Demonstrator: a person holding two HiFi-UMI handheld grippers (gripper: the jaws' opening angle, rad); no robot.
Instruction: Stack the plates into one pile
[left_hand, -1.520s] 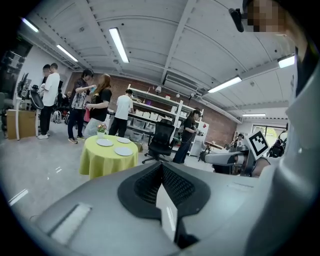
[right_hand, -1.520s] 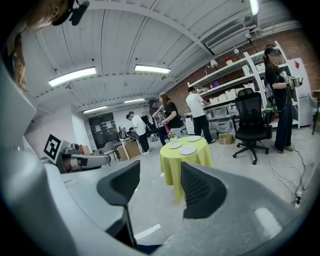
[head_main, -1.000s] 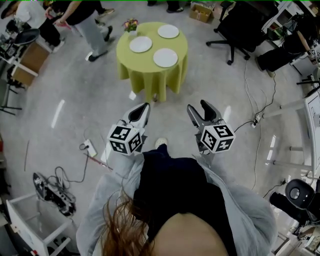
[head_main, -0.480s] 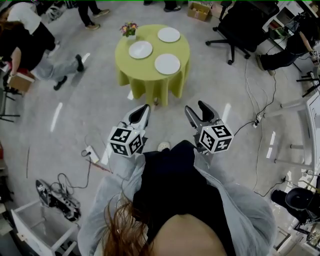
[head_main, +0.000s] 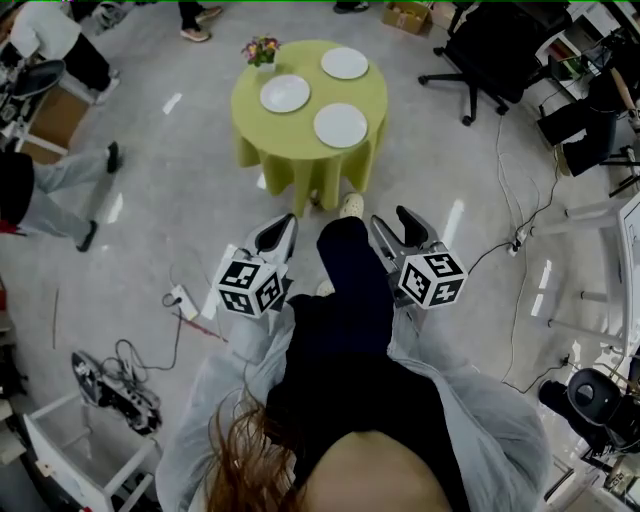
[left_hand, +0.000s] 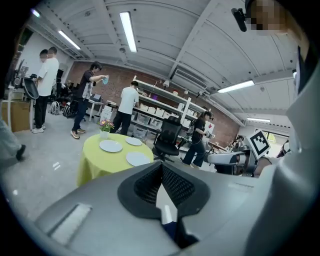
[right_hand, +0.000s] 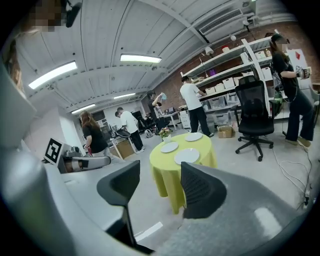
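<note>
Plates (head_main: 340, 125) lie unstacked on the table (head_main: 298, 150); gripper views show left gripper (left_hand: 161, 169) pinched together (empty), right gripper (right_hand: 159, 181) parted.

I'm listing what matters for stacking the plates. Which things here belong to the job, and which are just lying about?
Job: near plate, left plate, far plate, round table.
Lying about: flower pot, office chair, cardboard box, floor cables.
</note>
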